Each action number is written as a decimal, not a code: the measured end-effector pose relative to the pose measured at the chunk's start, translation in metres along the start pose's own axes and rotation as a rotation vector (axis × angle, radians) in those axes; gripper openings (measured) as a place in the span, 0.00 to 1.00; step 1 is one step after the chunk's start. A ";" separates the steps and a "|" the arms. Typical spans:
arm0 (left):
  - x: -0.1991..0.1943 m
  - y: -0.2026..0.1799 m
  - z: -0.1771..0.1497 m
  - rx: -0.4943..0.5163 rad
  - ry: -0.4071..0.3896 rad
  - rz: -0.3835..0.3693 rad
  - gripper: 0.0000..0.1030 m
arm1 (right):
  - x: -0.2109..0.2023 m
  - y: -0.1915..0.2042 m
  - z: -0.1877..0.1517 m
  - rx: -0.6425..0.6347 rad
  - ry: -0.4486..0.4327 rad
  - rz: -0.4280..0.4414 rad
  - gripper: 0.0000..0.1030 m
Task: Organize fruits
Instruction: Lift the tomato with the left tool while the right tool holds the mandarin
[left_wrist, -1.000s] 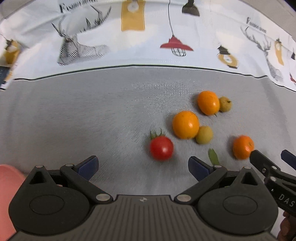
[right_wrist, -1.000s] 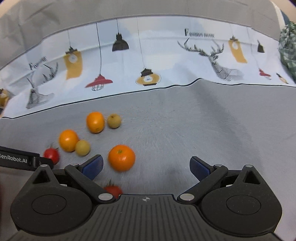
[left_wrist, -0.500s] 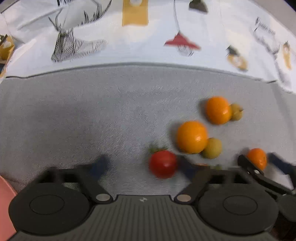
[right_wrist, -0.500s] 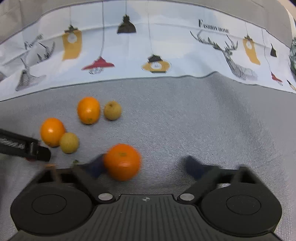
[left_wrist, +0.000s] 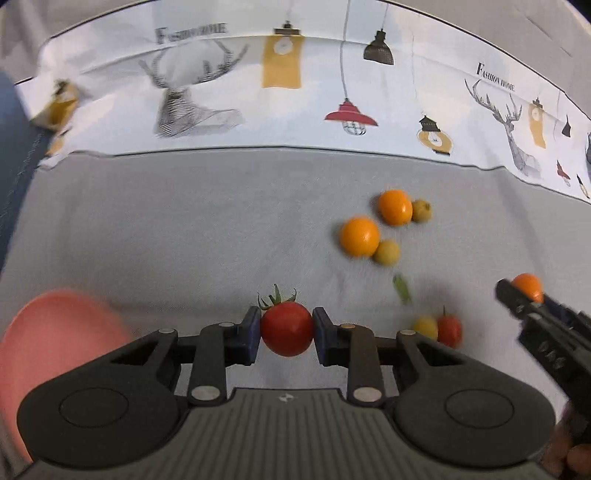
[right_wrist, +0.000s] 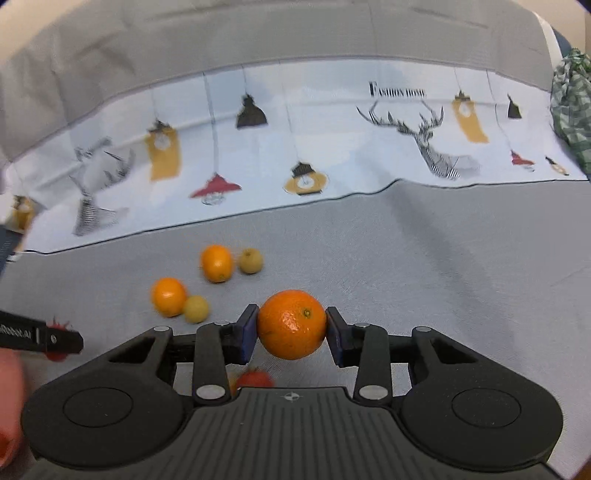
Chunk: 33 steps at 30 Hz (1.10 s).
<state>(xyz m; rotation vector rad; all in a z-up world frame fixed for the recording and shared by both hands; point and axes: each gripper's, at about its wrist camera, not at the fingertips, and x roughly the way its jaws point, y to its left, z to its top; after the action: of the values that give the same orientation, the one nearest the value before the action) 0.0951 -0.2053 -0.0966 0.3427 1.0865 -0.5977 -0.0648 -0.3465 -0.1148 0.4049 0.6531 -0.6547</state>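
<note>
My left gripper (left_wrist: 286, 328) is shut on a red tomato (left_wrist: 287, 329) with a green stem, held above the grey cloth. My right gripper (right_wrist: 291, 329) is shut on an orange mandarin (right_wrist: 291, 324), also lifted; it shows at the right edge of the left wrist view (left_wrist: 526, 286). On the cloth lie two oranges (left_wrist: 359, 236) (left_wrist: 394, 207), each with a small yellow-green fruit (left_wrist: 386, 252) (left_wrist: 421, 210) beside it. A small yellow fruit (left_wrist: 425, 326) and another red tomato (left_wrist: 448, 329) lie nearer. A pink plate (left_wrist: 55, 339) sits at the left.
A green leaf (left_wrist: 402, 289) lies on the grey tablecloth (left_wrist: 184, 229). A white patterned band with deer and lamps (left_wrist: 295, 103) runs along the back. A green checked cloth (right_wrist: 570, 103) is at the far right in the right wrist view.
Both grippers closed: the left on the red tomato, the right on the mandarin. Both fruits have been lifted off the cloth. The pink plate has come further into the left wrist view.
</note>
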 end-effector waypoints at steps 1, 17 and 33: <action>-0.011 0.005 -0.011 -0.002 -0.004 0.013 0.32 | -0.016 0.003 -0.003 -0.009 -0.009 0.014 0.39; -0.165 0.106 -0.167 -0.155 -0.064 0.071 0.32 | -0.179 0.098 -0.086 -0.171 0.066 0.252 0.39; -0.217 0.139 -0.229 -0.238 -0.159 0.060 0.32 | -0.250 0.147 -0.108 -0.361 -0.043 0.283 0.39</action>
<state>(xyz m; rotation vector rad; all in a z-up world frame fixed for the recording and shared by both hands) -0.0577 0.0893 -0.0048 0.1185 0.9784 -0.4288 -0.1641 -0.0745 -0.0057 0.1416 0.6427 -0.2669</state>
